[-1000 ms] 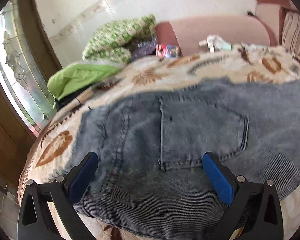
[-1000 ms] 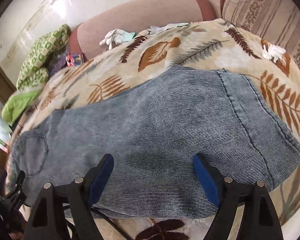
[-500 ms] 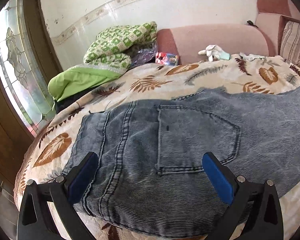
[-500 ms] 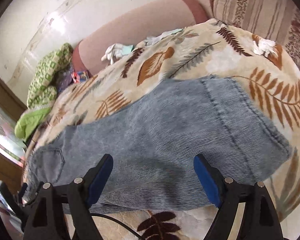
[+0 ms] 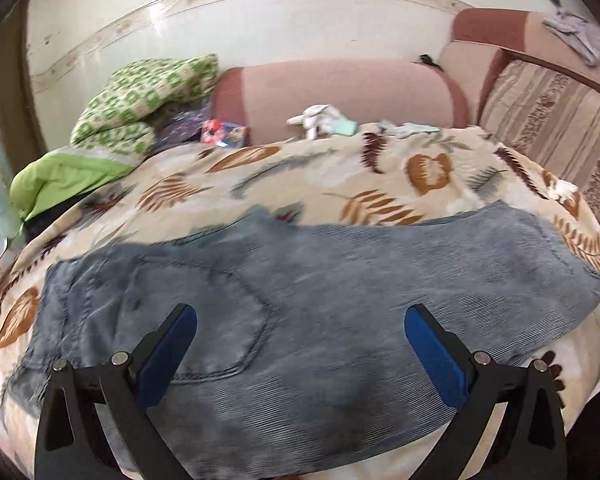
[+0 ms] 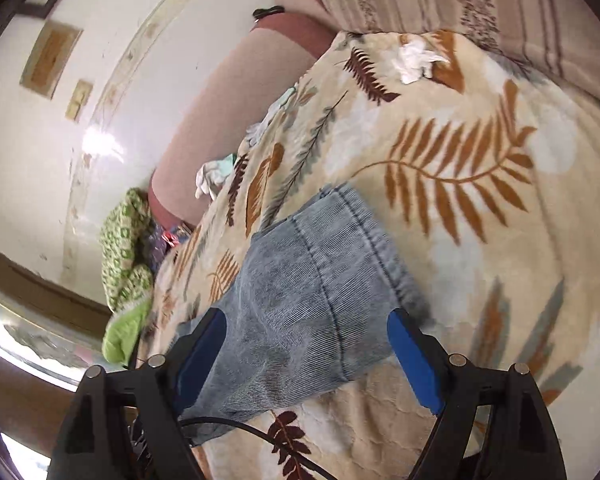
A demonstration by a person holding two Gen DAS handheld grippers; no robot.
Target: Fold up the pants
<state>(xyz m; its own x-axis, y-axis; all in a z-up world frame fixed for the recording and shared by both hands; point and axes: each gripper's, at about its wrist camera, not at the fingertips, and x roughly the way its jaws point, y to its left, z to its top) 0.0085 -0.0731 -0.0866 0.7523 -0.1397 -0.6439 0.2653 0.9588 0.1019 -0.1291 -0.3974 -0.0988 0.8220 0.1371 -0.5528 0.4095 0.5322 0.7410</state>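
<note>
Denim, pale blue and washed thin in streaks, makes up the pants [image 5: 300, 300], which lie flat along the near edge of a bed, already doubled leg over leg, with the back pocket [image 5: 204, 320] facing up at the waist end and the hem [image 6: 364, 248] at the other. Under them is a plush blanket [image 5: 300, 176], cream with rust and grey fern leaves, soft enough to drag and bunch if the cloth is slid across it. The left gripper [image 5: 300, 344] hovers over the seat and pocket with its blue pads spread wide and nothing between them; the right gripper [image 6: 304, 344] hangs over the leg end, equally wide and empty. The step in hand looks like taking hold for the crosswise fold, hem to waist. To do it well, the right one should probably come down on the stitched hem, pinching both legs together through all layers, since the thick seam gives a firmer bite than the ribbed middle. The left would best pin or grip the waistband so the heavy top end does not creep. Lifting the hem clear of the blanket, rather than dragging it, should keep the edges square and the nap from catching.
</note>
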